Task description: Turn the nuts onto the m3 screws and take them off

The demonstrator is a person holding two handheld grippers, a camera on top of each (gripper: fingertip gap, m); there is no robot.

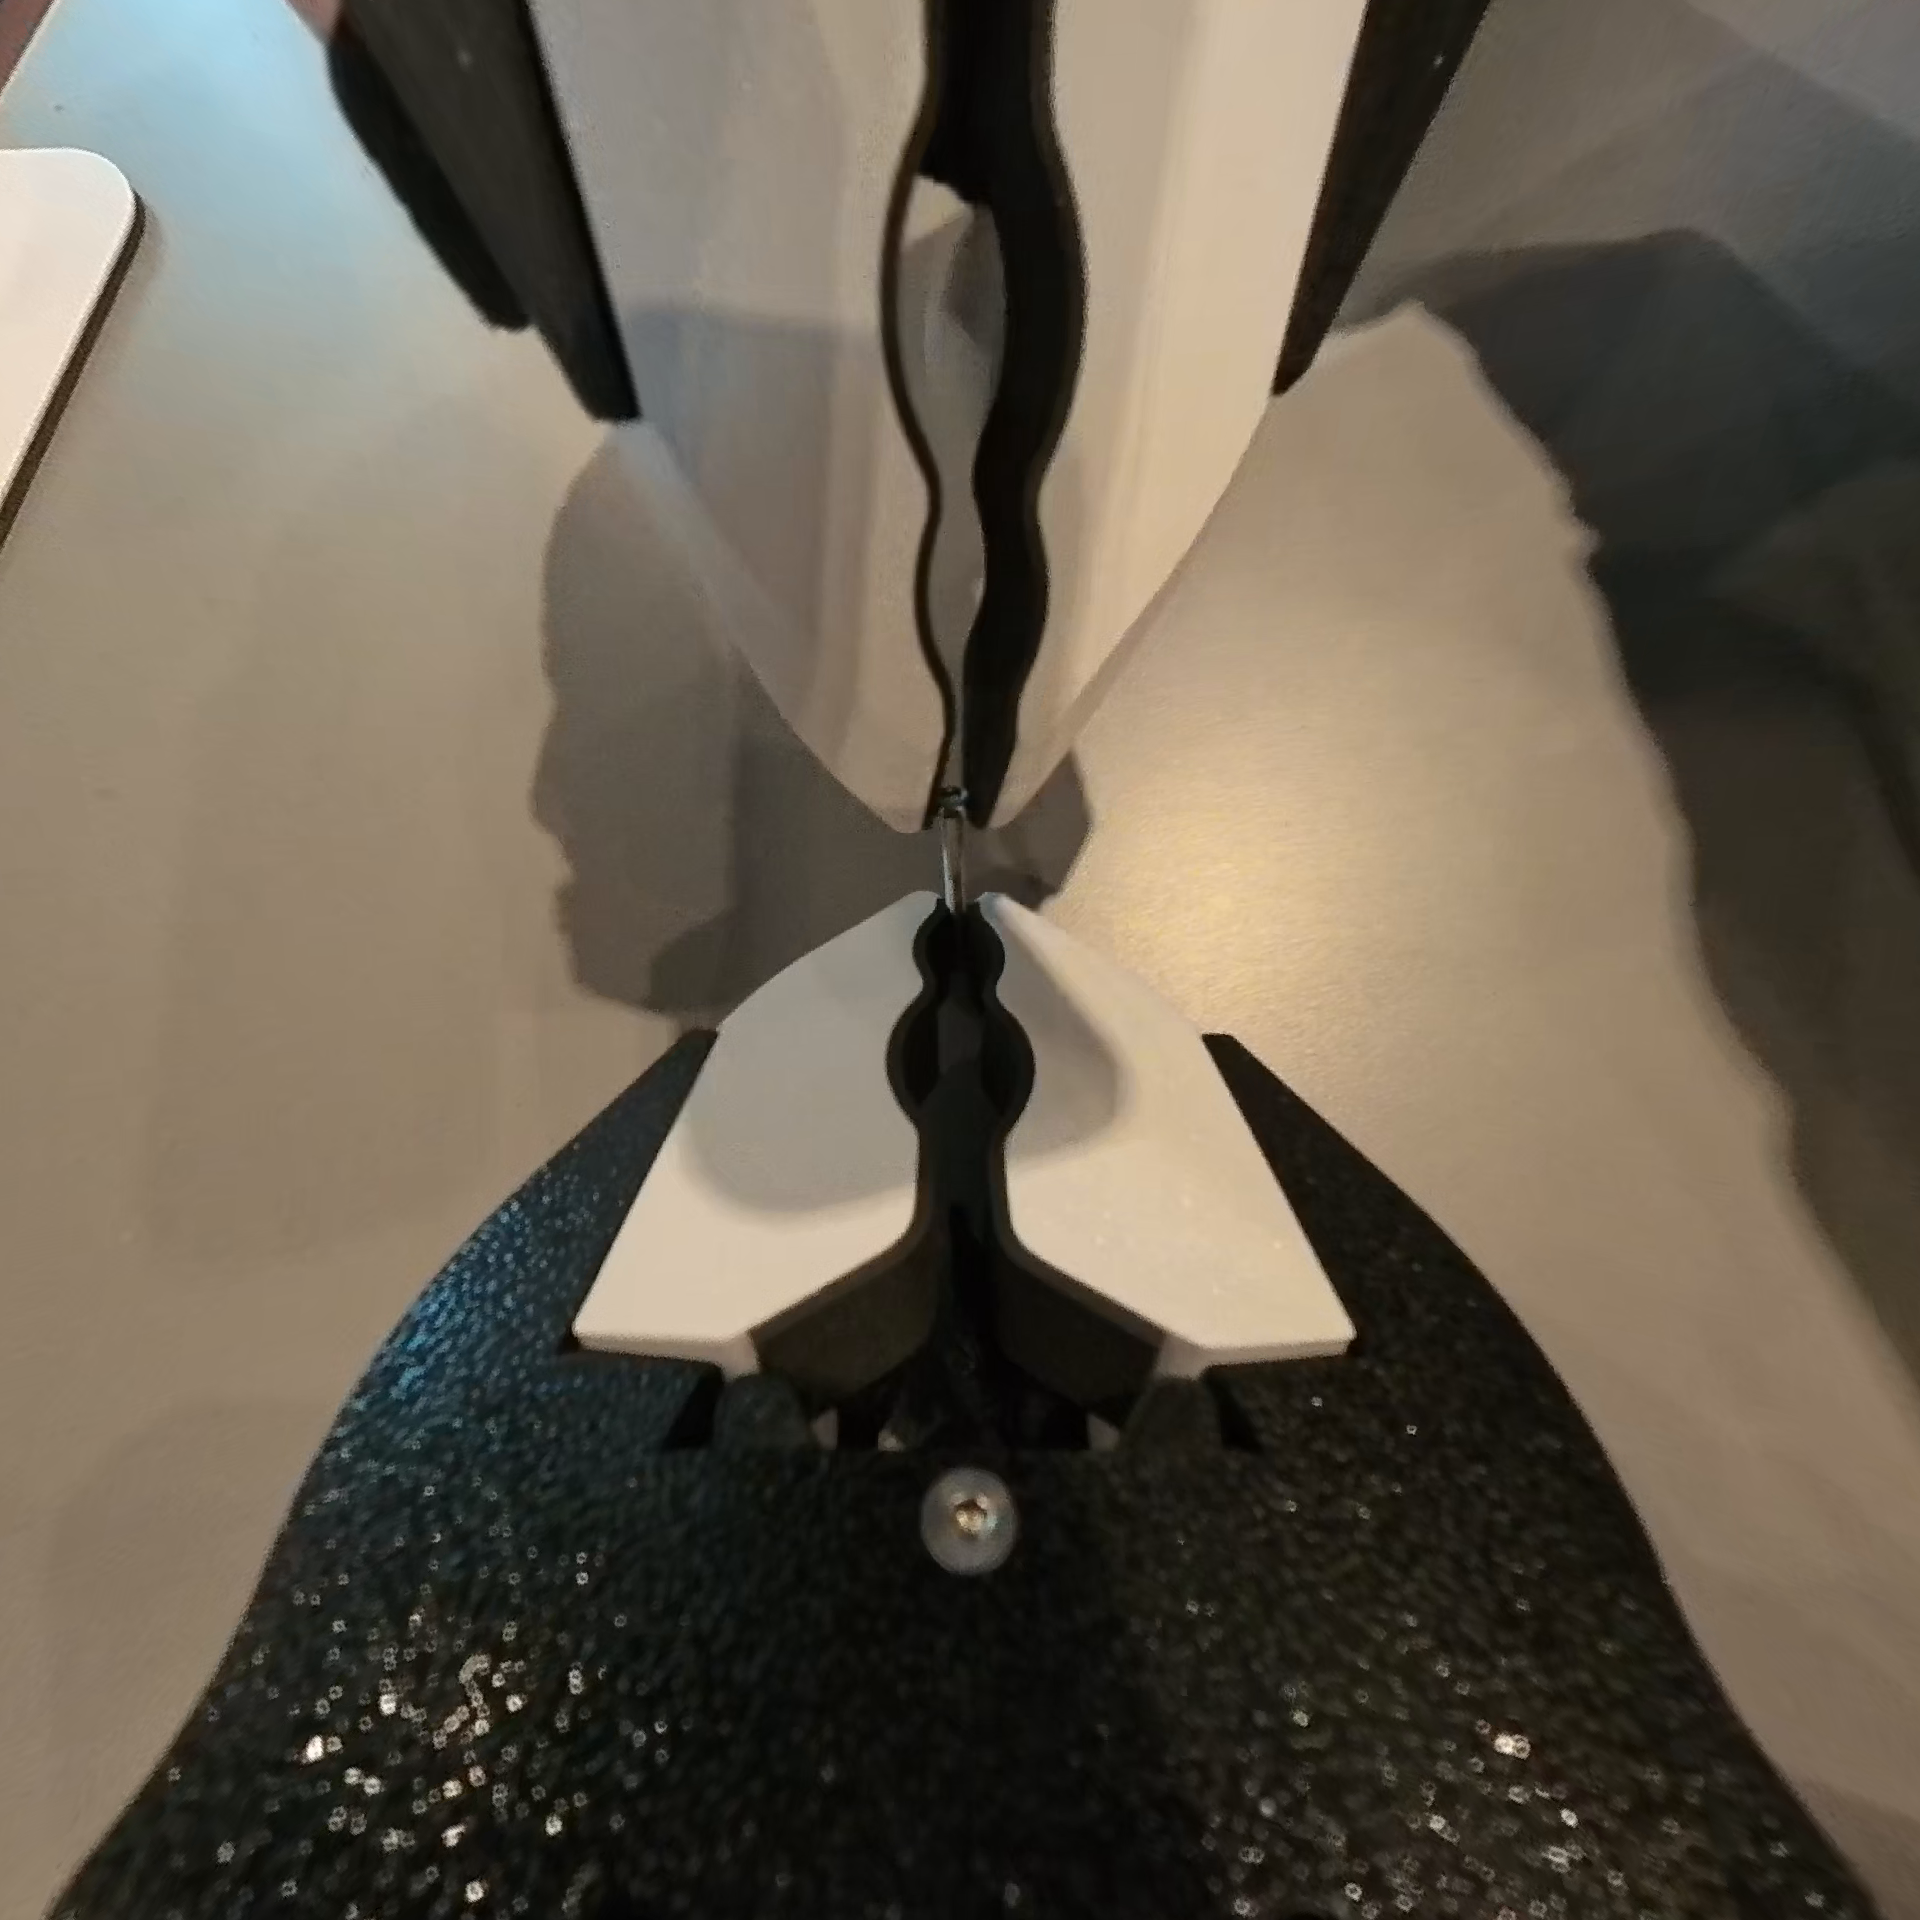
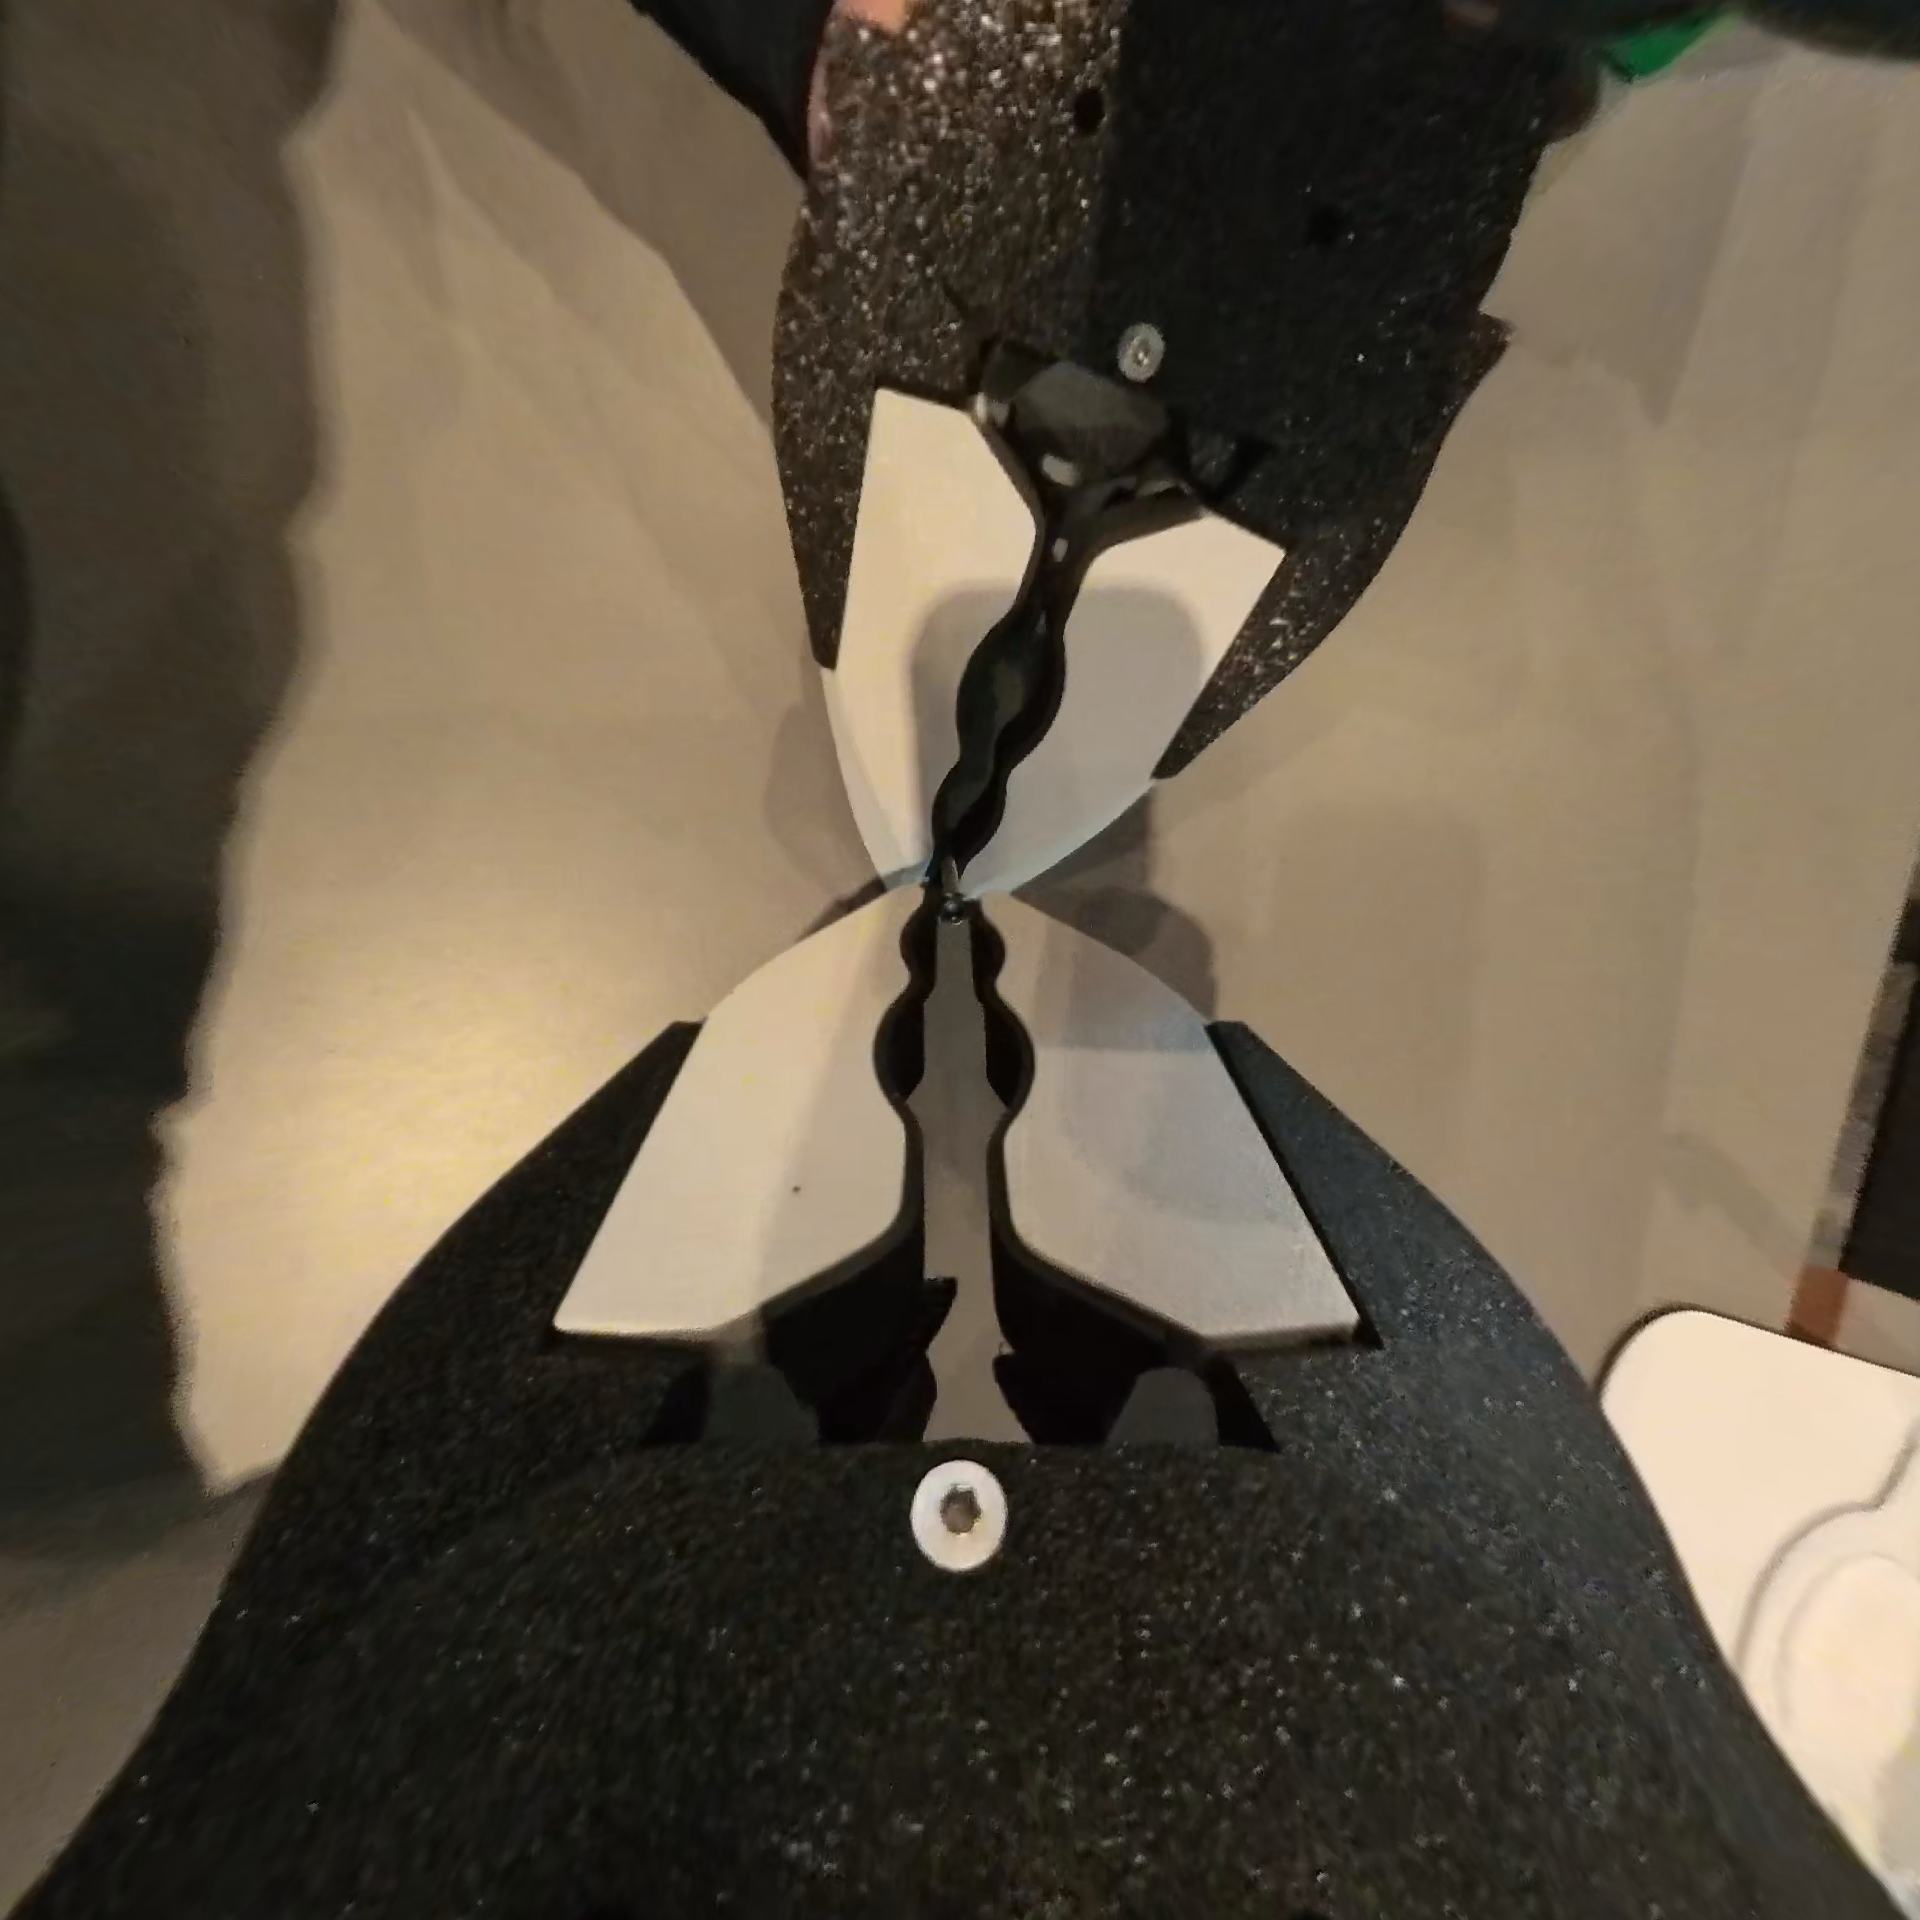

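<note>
Where grippers meet, screw (image 1: 954, 860), tray (image 2: 1766, 1538) rightward

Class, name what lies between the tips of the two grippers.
A small metal screw bridges the left gripper and the right gripper, both pinching it; the left wrist view shows this best.

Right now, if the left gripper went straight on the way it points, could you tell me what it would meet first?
The left gripper, shut on the thin metal screw, would almost at once meet the white fingertips of the right gripper, which pinches the screw's far end.
</note>
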